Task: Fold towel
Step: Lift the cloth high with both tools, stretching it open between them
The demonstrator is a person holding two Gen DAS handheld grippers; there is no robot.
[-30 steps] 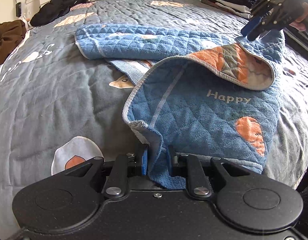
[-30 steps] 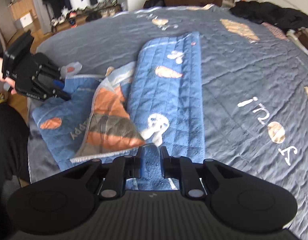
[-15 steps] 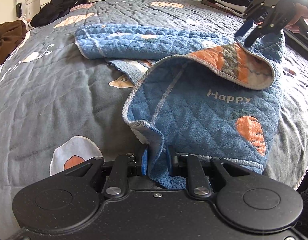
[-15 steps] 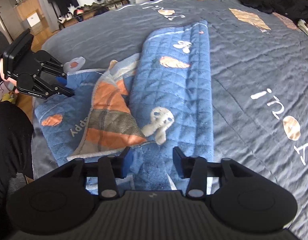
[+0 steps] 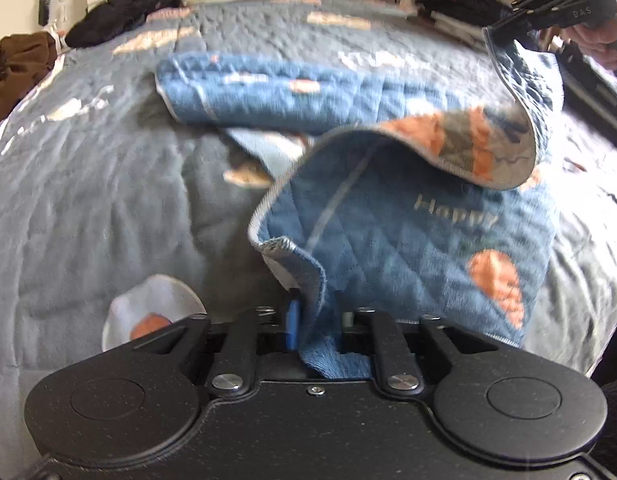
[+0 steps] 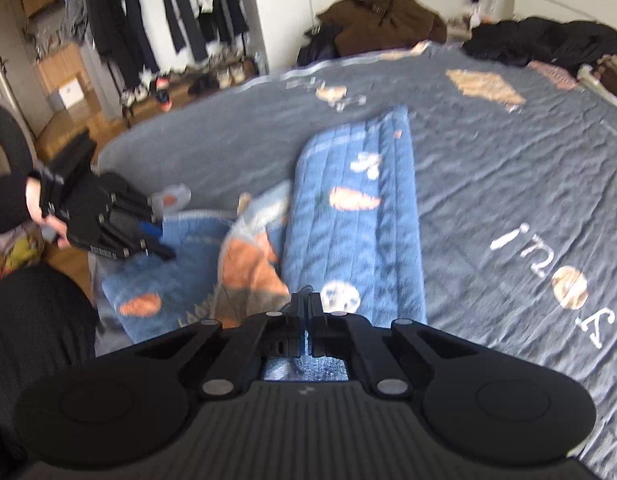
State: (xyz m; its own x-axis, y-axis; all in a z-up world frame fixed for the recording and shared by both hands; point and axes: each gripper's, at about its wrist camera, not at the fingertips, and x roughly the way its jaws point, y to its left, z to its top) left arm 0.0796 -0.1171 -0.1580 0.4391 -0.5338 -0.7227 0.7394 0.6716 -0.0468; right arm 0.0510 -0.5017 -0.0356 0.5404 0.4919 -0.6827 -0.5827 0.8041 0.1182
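1 bed (image 6: 508, 184), quilted grey cover. 1 blue towel (image 5: 388, 248) is spread on it, partly doubled; its long axis is laid away from the right tongs (image 6: 308, 304), along the far rolled band. 2 tongs are counted. Left tongs (image 5: 314, 312): narrowly parted, the near corner is pinched. Right tongs: closed on a raised edge, with that flap held off the bed.

towel (image 5: 388, 240) on bed (image 5: 108, 200) | clothes pile (image 5: 120, 20) behind towel | shoe rack (image 6: 188, 84) beyond bed
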